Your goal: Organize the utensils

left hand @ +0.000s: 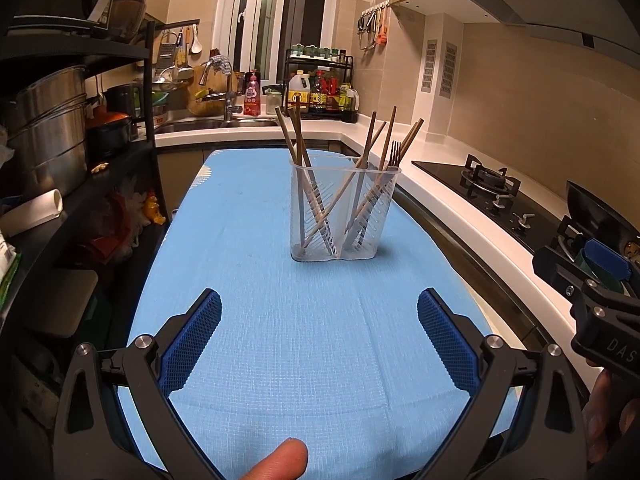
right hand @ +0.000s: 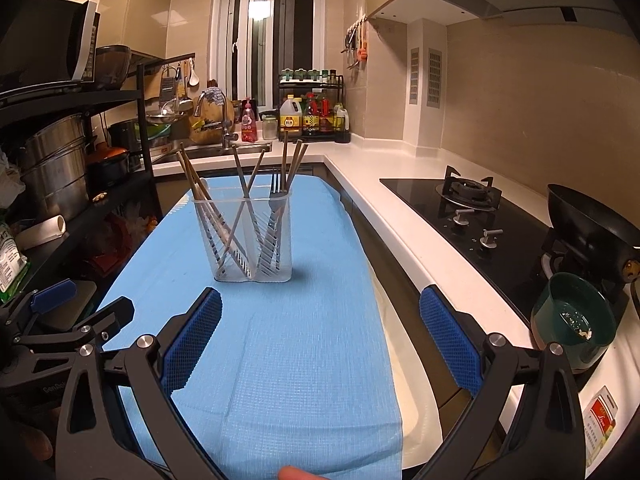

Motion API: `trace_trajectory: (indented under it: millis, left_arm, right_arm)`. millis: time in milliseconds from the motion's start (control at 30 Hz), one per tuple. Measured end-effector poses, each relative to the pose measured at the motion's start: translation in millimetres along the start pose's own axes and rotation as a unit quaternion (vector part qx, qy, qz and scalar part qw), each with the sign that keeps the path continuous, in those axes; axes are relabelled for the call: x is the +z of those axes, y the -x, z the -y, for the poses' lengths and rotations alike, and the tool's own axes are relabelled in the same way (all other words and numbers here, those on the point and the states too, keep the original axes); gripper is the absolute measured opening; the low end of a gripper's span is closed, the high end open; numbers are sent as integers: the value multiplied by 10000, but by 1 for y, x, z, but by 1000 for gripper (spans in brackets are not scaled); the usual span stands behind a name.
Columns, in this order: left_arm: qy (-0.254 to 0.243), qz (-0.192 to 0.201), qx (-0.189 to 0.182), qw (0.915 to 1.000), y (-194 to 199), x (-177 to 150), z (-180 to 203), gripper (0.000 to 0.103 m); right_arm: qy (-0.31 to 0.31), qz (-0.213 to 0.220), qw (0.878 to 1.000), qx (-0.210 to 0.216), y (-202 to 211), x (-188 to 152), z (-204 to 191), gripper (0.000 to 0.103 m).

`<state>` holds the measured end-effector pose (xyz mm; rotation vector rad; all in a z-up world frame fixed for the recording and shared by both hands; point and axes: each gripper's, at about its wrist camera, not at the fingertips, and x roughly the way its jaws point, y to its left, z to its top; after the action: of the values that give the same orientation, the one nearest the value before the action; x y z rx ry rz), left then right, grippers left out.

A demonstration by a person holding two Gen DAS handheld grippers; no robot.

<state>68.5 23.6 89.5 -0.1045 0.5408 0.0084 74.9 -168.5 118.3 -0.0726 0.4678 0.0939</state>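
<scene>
A clear plastic two-compartment utensil holder (left hand: 340,216) (right hand: 250,240) stands upright on the blue cloth (left hand: 280,340) (right hand: 280,340). Several brown chopsticks (left hand: 294,140) (right hand: 240,176) lean in both compartments, and a metal fork (left hand: 395,154) (right hand: 275,190) stands in the right one. My left gripper (left hand: 320,304) is open above the near part of the cloth, well short of the holder, with nothing between its blue pads (left hand: 192,344). Just as wide open and empty is my right gripper (right hand: 320,300), which hangs near the cloth's right edge. Each gripper shows at the side of the other's view.
A white counter (right hand: 384,184) wraps the right side with a black gas hob (right hand: 468,204), a wok (right hand: 588,220) and a green bowl (right hand: 572,320). A black shelf rack (left hand: 80,140) with steel pots stands left. Sink (left hand: 208,124) and bottles sit at the back. A fingertip (left hand: 276,460) shows at the bottom.
</scene>
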Motion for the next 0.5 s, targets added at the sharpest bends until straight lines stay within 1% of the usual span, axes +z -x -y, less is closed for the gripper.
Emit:
trace_trajectory:
  millis: [500]
  left_arm:
    - [21,46,33,10000,2,1,-2,95]
  right_arm:
    - [13,9,10000,11,1,-1,-3,98]
